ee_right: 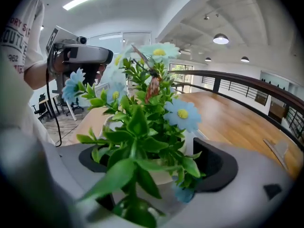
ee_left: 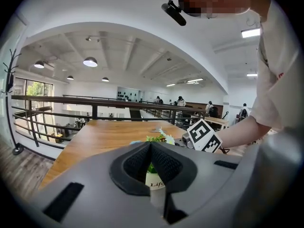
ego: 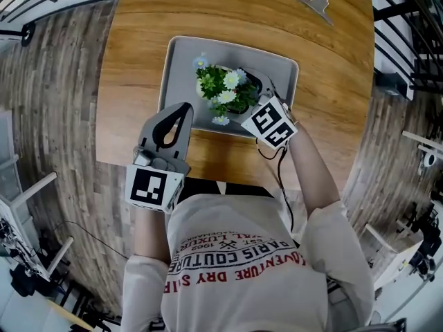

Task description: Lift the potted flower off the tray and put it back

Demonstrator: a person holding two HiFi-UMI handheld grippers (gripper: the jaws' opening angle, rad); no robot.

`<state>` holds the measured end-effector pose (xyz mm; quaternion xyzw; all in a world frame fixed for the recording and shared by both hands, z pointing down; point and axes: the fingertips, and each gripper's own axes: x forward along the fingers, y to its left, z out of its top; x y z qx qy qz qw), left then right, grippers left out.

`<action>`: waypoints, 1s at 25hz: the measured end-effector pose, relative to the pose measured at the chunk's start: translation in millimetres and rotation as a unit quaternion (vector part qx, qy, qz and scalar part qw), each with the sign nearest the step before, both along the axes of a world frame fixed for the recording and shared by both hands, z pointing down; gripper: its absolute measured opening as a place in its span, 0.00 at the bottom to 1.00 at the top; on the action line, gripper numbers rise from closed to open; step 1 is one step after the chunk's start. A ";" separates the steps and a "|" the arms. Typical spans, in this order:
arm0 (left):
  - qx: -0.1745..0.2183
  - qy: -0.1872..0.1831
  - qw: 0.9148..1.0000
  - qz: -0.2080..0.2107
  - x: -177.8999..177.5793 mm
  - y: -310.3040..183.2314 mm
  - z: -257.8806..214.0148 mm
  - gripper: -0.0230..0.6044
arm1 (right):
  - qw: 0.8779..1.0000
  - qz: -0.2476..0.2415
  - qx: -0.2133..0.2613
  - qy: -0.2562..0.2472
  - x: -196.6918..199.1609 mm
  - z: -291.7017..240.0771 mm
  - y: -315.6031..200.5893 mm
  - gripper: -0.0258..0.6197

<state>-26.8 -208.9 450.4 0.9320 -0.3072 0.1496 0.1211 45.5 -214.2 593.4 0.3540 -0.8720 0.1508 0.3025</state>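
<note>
The potted flower [ego: 225, 92], a white pot with green leaves and pale blue and white blooms, stands on the grey tray [ego: 181, 61] on the wooden table. My right gripper [ego: 247, 97] reaches in from the near right. In the right gripper view its jaws stand wide on either side of the pot, leaves [ee_right: 142, 122] fill the gap, and the pads do not seem to press. My left gripper [ego: 187, 107] hovers at the tray's near left edge, its tips together and nothing held. Through its jaws in the left gripper view I see the pot [ee_left: 153, 182].
The wooden table [ego: 332, 116] has its near edge just below the tray, close to the person's body. A small metal clip-like thing [ego: 315, 4] lies at the table's far right. Black railings [ego: 398, 19] run round the table's far side and the floor is wood plank.
</note>
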 end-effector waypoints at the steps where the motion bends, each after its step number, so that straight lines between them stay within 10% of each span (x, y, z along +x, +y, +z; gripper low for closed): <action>1: -0.002 0.002 1.000 0.001 1.5 -0.7 2.3 0.06 | 1.000 0.002 -0.001 -0.003 -1.6 0.3 -2.0 0.79; 25: -0.007 -0.001 1.000 0.007 -10.8 -12.8 19.9 0.06 | 0.995 0.081 0.049 -0.006 4.9 -8.4 -18.2 0.79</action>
